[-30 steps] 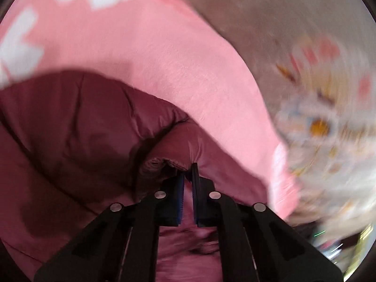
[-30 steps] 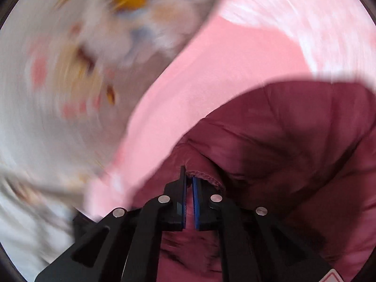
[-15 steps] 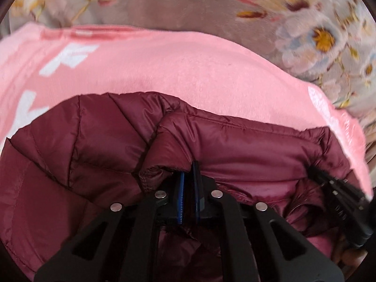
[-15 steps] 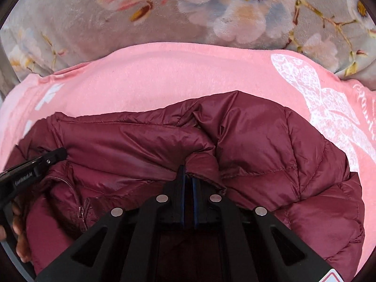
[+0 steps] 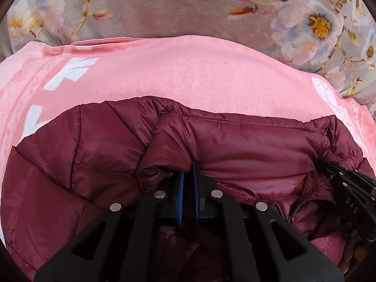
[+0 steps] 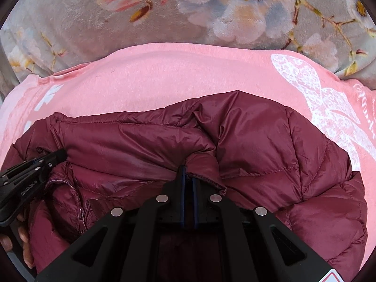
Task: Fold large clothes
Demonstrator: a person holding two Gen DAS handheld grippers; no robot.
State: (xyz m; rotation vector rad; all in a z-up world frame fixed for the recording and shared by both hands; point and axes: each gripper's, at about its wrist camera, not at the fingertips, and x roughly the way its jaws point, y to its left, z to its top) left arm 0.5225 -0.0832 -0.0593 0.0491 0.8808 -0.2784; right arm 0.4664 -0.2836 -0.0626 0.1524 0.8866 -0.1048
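Observation:
A maroon quilted puffer jacket [image 5: 98, 155] lies bunched on a pink blanket, and shows in the right wrist view [image 6: 270, 145] too. My left gripper [image 5: 188, 176] is shut on a fold of the jacket's edge at its left part. My right gripper [image 6: 188, 178] is shut on another fold at its right part. Each gripper shows in the other's view: the right one at the right edge [image 5: 347, 188], the left one at the left edge [image 6: 30, 176]. The jacket's zipper [image 6: 81, 204] lies between them.
The pink blanket [image 5: 188, 77] with white print lies under the jacket and extends beyond it [image 6: 164, 75]. Behind it is a grey floral bedspread [image 5: 164, 7], also in the right wrist view [image 6: 117, 11].
Both grippers swung the held jacket down onto the pink blanket. The views went from blurred and tilted to steady, and the jacket now rests lower and flatter.

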